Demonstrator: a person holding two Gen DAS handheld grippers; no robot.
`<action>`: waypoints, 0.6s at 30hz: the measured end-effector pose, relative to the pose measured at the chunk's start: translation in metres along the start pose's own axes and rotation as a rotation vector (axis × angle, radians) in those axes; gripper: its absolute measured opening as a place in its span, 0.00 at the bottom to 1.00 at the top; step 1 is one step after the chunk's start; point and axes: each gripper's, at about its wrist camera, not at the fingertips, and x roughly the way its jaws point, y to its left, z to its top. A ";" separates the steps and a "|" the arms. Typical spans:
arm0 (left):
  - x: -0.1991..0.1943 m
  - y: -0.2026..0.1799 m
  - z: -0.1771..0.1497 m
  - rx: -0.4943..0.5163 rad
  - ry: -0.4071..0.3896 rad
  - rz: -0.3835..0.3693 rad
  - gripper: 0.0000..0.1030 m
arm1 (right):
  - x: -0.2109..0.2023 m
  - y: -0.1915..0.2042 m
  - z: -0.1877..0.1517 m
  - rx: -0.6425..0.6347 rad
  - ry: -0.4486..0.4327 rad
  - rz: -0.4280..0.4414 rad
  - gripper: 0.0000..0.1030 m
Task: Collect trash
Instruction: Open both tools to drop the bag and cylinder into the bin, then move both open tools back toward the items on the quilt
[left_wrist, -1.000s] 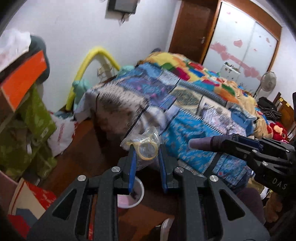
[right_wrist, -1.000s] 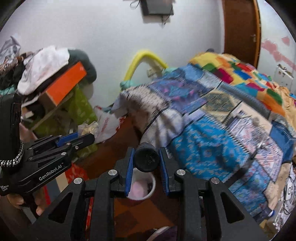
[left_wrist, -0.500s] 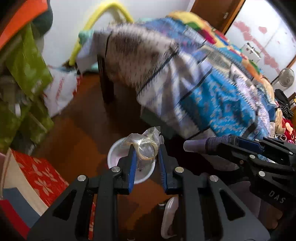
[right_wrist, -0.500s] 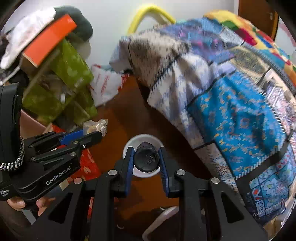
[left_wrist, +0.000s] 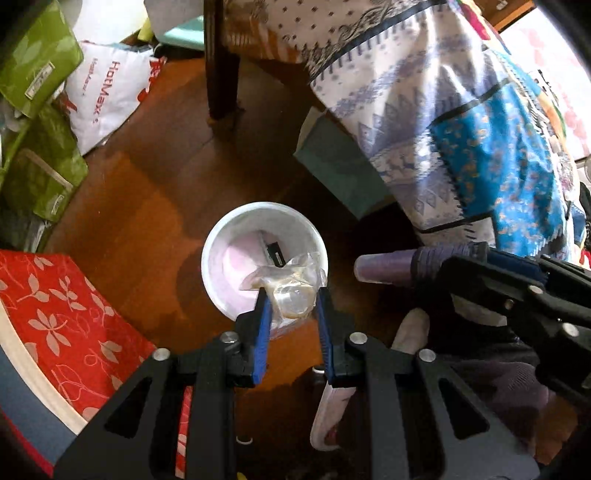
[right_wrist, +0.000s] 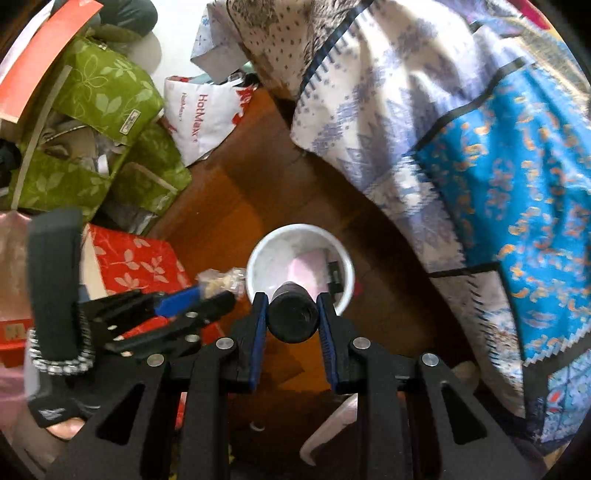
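Grippers (left_wrist: 291, 295) gripping wrapper (left_wrist: 291, 291), tube (right_wrist: 293, 317), over bucket (left_wrist: 221, 243)

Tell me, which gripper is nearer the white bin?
Hard to call; left slightly. The left gripper holds a plastic wrapper over the bin's rim; the right gripper holds a dark tube over its near edge.

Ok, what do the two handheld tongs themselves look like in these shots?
Both are black plastic with triangular cut-outs, silver pivot screws and blue pads on the fingers. The left tongs and right tongs match in build. Seen from the right wrist view, the left unit has a boxy black body with small white lettering and a black-and-white braided cord around it.
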 end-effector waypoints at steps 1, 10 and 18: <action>0.002 0.002 0.002 -0.010 0.012 0.004 0.24 | 0.002 0.000 0.003 0.000 0.005 0.027 0.24; -0.002 0.012 0.005 -0.045 0.009 0.030 0.36 | 0.000 0.005 0.007 -0.032 0.008 0.036 0.38; -0.044 0.003 -0.007 -0.026 -0.074 0.045 0.36 | -0.028 0.002 -0.006 -0.052 -0.046 0.003 0.38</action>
